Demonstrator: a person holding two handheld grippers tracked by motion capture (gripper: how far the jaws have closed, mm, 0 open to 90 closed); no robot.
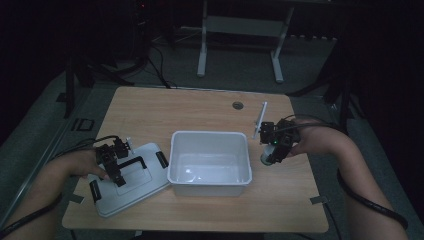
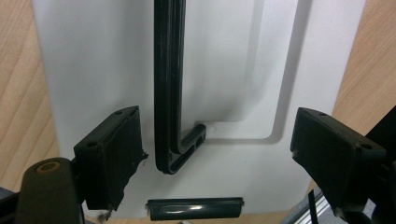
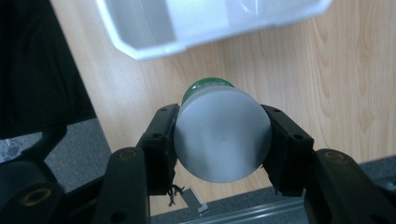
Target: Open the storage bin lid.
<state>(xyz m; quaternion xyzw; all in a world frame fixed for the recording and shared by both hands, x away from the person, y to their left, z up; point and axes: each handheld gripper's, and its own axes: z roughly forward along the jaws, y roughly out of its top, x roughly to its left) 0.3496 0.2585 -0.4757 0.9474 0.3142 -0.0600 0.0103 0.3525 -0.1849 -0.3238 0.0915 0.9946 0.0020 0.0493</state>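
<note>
A white open bin (image 1: 210, 185) stands in the middle of the wooden table (image 1: 200, 110). Its flat white lid (image 1: 142, 187) lies to the left, with a black handle (image 1: 134, 162) on top. My left gripper (image 1: 116, 169) hovers over the lid, open. In the left gripper view the handle (image 2: 168, 70) runs between the jaws of the left gripper (image 2: 217, 121), nearer the left one, untouched. Right of the bin, my right gripper (image 1: 271, 147) is shut on a small bottle (image 1: 266, 159), lifted off the table. The bottle (image 3: 219, 144) has a pale round base and a green far end.
A thin white panel (image 1: 261, 119) stands upright behind my right gripper. A round cable hole (image 1: 238, 105) sits near the table's far edge. The bin's rim (image 3: 154, 49) lies just beyond the held bottle. A black latch (image 2: 195, 208) sits on the lid's edge.
</note>
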